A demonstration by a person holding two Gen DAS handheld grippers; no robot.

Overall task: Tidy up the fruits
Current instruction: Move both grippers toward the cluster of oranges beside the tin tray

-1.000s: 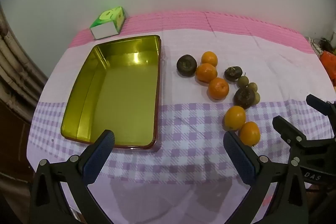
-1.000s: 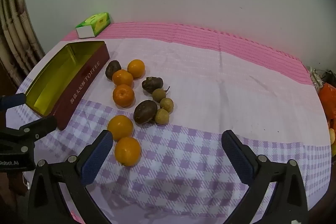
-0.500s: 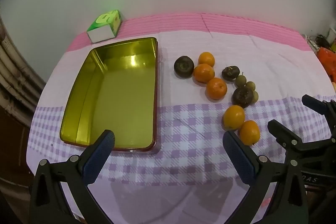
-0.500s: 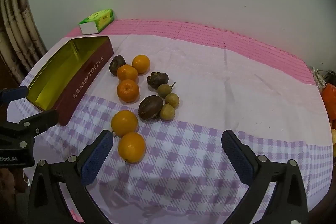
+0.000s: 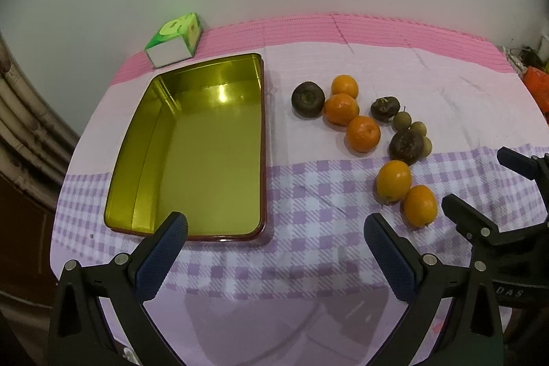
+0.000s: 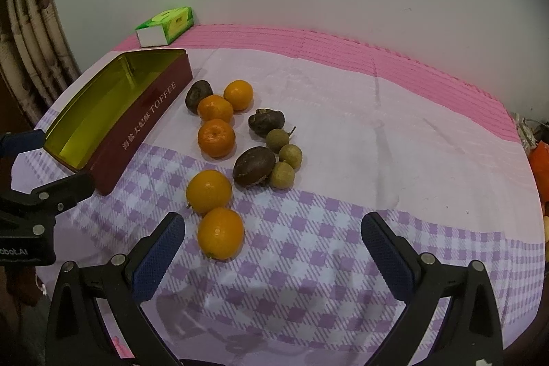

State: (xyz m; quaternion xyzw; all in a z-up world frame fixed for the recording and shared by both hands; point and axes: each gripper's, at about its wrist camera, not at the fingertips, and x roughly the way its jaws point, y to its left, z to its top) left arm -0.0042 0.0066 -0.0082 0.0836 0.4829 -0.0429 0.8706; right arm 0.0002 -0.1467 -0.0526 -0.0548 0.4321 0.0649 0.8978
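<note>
Starting the first pick, your right gripper (image 6: 272, 244) and left gripper (image 5: 276, 242) gape wide, empty; grab nearest orange (image 6: 220, 233) right of tin (image 5: 192, 146).

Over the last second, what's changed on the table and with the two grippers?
Only the right gripper moved: it has eased forward toward the nearest orange, open and holding nothing. The left gripper stayed open and nearly in place. The fruits and the empty tin lie as before.
</note>
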